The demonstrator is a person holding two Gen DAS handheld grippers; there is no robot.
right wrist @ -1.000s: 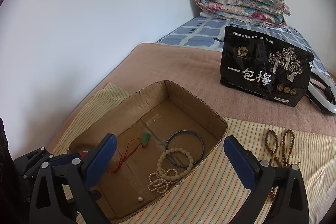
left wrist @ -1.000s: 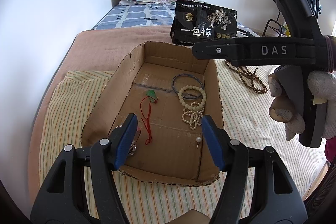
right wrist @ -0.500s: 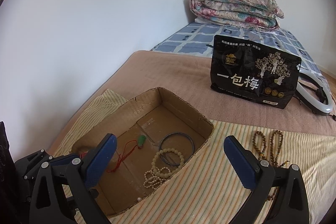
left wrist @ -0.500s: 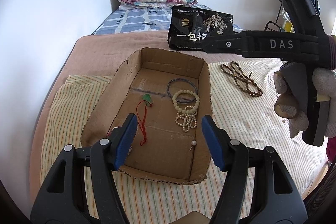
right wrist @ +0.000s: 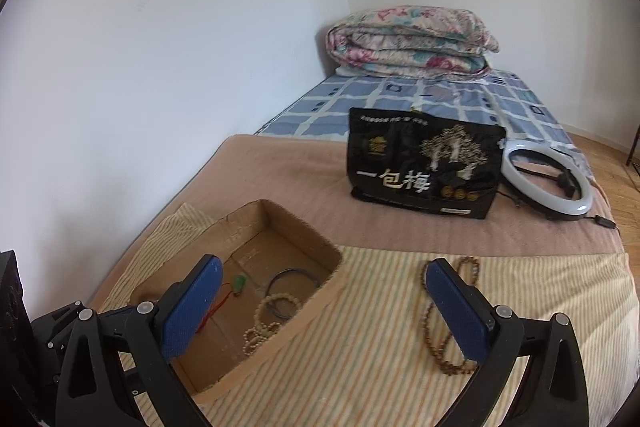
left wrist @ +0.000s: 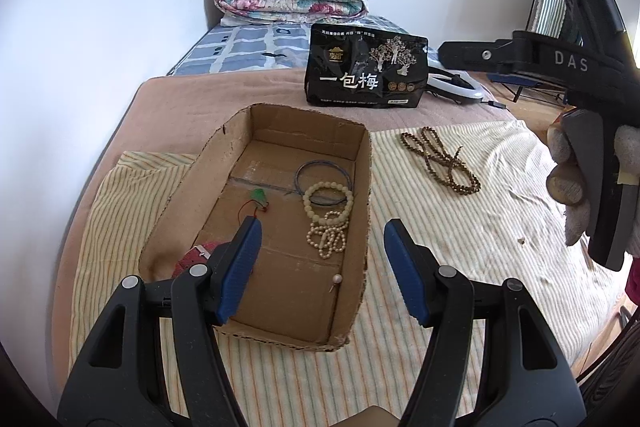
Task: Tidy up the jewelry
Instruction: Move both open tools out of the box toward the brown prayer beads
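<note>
One cardboard box (left wrist: 362, 163) sits on a striped cloth (left wrist: 460, 239) on the bed. Inside the box I count one thin dark ring (left wrist: 324, 181), one bracelet of big pale beads (left wrist: 328, 197), one string of small pale beads (left wrist: 326, 239), one green charm on a red cord (left wrist: 260, 197), one pin with a little round pearl (left wrist: 337, 279) and one red and white band (left wrist: 196, 255) in the near corner. One long string of brown beads (left wrist: 440, 159) lies on the cloth, outside the box to its right. One black bag (left wrist: 364, 71) stands behind the box, and one white ring light (right wrist: 548, 183) lies beside the bag. One folded flowery quilt (right wrist: 412, 43) is at the far end.

The left tongs (left wrist: 320, 267) are apart over the box, holding nothing. The right tongs (right wrist: 320, 311) are wide apart too, touching nothing; the brown beads lie under the right finger
</note>
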